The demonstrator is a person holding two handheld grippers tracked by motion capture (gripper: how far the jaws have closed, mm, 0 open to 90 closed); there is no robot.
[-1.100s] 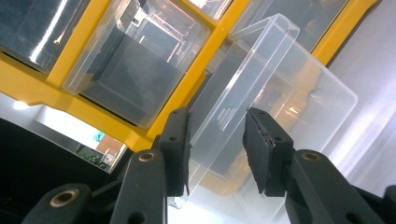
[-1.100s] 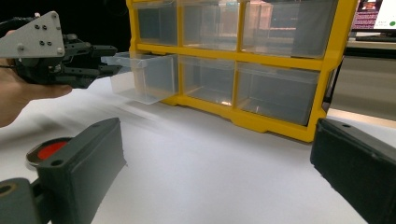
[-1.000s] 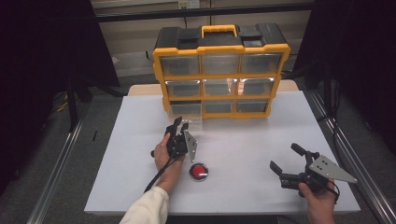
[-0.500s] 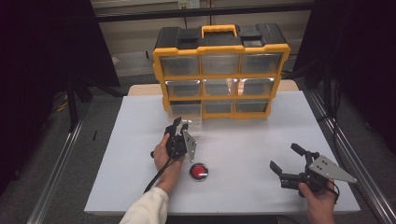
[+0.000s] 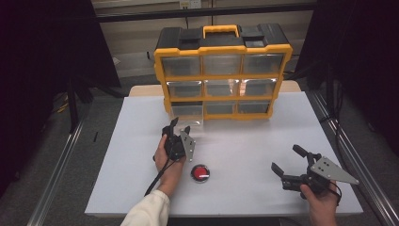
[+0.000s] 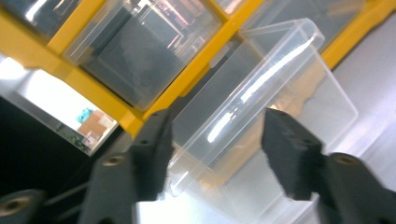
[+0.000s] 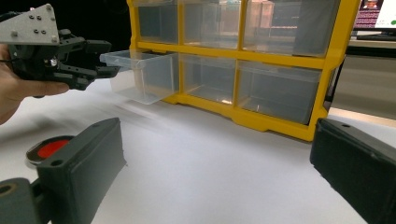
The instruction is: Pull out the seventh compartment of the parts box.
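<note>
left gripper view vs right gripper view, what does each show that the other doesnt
Left gripper view alone: its own left claw, whose jaws have just been opening, astride the pulled-out clear drawer, pads off it. Right gripper view alone: the red-centred round object on the white table, the hand holding the left claw, and the wide-open right claw. Both: the yellow organizer and that drawer.

No readable text, label, brand or number anywhere I look. The yellow organizer [image 5: 221,70] bears no legible marking; the far screen is too blurred.
</note>
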